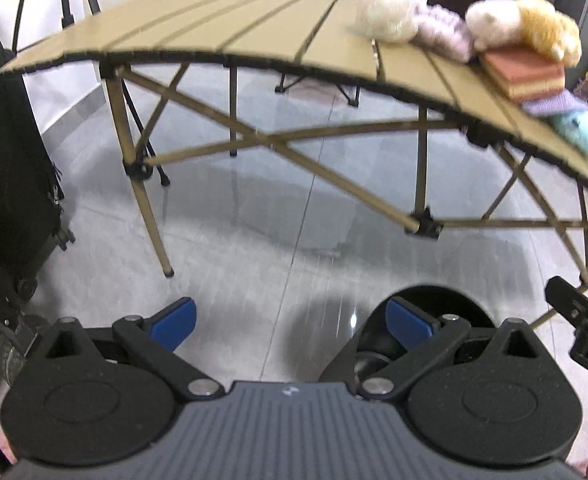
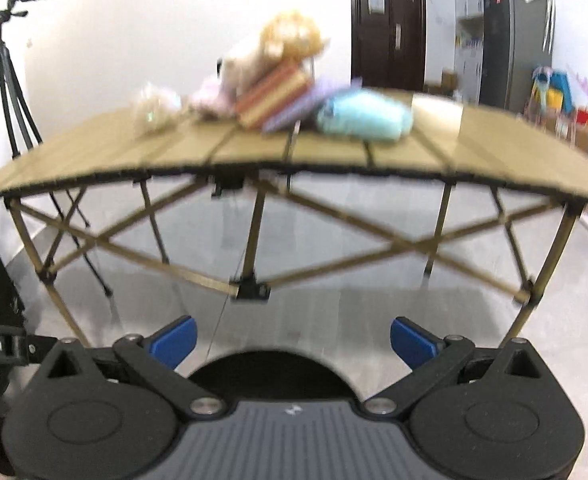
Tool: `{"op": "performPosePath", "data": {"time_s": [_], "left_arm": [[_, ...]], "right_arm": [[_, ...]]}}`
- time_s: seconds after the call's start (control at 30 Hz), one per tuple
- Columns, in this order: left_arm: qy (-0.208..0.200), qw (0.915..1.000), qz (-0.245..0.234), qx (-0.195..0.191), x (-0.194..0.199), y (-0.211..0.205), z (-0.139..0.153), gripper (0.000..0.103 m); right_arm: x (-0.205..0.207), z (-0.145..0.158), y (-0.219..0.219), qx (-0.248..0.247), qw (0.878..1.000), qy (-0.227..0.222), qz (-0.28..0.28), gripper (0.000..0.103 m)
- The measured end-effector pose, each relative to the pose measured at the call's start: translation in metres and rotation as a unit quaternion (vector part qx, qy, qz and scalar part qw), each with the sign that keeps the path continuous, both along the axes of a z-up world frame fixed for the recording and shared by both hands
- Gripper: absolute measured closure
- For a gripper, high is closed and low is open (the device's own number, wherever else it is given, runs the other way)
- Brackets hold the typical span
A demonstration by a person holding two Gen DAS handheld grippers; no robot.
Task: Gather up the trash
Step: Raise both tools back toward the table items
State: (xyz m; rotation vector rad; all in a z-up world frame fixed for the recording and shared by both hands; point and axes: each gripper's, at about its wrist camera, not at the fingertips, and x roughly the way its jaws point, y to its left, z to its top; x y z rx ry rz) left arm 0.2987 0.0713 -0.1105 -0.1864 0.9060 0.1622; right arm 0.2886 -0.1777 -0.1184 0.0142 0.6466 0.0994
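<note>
Trash, seemingly soft blurred bundles [image 2: 363, 118], clusters along the slatted tan table [image 1: 222, 36] toward its far edge, above grey tiled floor [image 1: 278, 248]. Both grippers [image 1: 292, 318] [image 2: 294, 340] gape empty.

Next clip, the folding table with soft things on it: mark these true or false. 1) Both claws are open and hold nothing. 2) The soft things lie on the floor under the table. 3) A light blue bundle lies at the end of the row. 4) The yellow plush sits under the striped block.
1) True: the left claw and the right claw are open and hold nothing.
2) False: they lie on the table.
3) True: the light blue bundle ends the row.
4) False: the yellow plush rests on top of the striped block.
</note>
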Motion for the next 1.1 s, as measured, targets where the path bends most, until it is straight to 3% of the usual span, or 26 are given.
{"op": "performPosePath", "data": {"time_s": [0.23,0.5,0.83,1.1], "left_arm": [[-0.039,0.9988,0.024,0.015,0.011,-0.001,0.028,0.0],[-0.086,0.9944,0.051,0.036,0.02,-0.001,0.056,0.0],[-0.111,0.9897,0.072,0.057,0.043,-0.014,0.073,0.0],[-0.117,0.9881,0.082,0.057,0.066,-0.014,0.074,0.0]], "right_arm": [[-0.004,0.031,-0.012,0.014,0.996,-0.09,-0.009,0.0],[0.013,0.061,-0.011,0.019,0.983,-0.185,0.002,0.0],[0.052,0.072,0.006,0.002,0.975,-0.22,0.008,0.0],[0.09,0.078,0.026,-0.057,0.971,-0.231,0.009,0.0]]}}
